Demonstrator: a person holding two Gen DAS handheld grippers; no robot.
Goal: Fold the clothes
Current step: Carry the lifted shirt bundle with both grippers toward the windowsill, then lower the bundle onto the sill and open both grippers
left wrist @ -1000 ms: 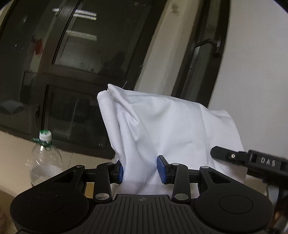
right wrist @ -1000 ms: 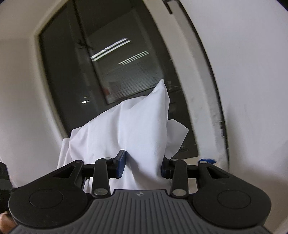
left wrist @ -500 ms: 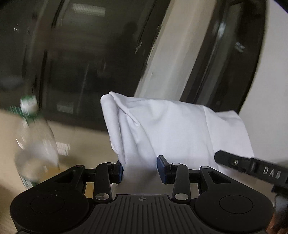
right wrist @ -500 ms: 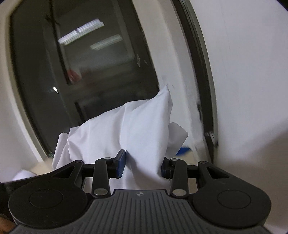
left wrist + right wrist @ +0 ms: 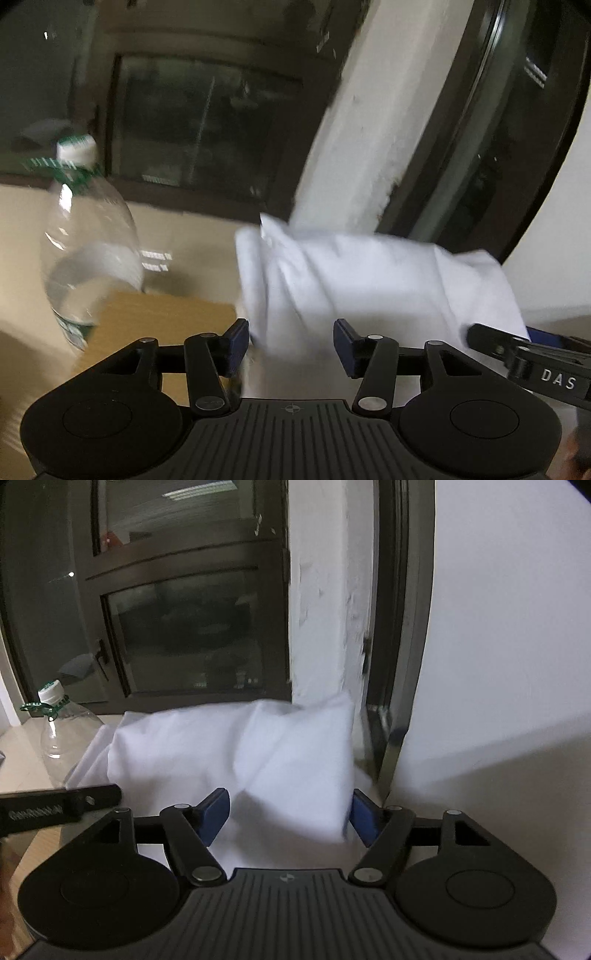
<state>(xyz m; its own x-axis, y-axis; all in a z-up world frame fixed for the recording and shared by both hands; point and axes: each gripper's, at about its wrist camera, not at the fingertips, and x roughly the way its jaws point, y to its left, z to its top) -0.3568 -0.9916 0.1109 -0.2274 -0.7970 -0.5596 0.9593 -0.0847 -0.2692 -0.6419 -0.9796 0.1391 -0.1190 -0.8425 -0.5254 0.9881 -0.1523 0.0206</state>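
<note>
The white cloth (image 5: 354,280) is the biggest thing here, bunched in loose folds straight ahead of both grippers, between their fingers and the dark window (image 5: 192,627) beyond.

The left gripper (image 5: 291,341) has its blue pads spread, with cloth lying in the gap and against the left pad; whether it is pinched, I cannot tell. The right gripper (image 5: 290,812) is likewise spread wide, cloth filling the gap without being squeezed.

My read: a fold is either being let go or being taken up. Whichever it is, both grippers need to work level and together on the edge.

The left view alone shows a wooden tabletop (image 5: 166,314) to that gripper's left, beneath the plastic bottle (image 5: 88,240). The right view shows the window handle (image 5: 100,653).
</note>
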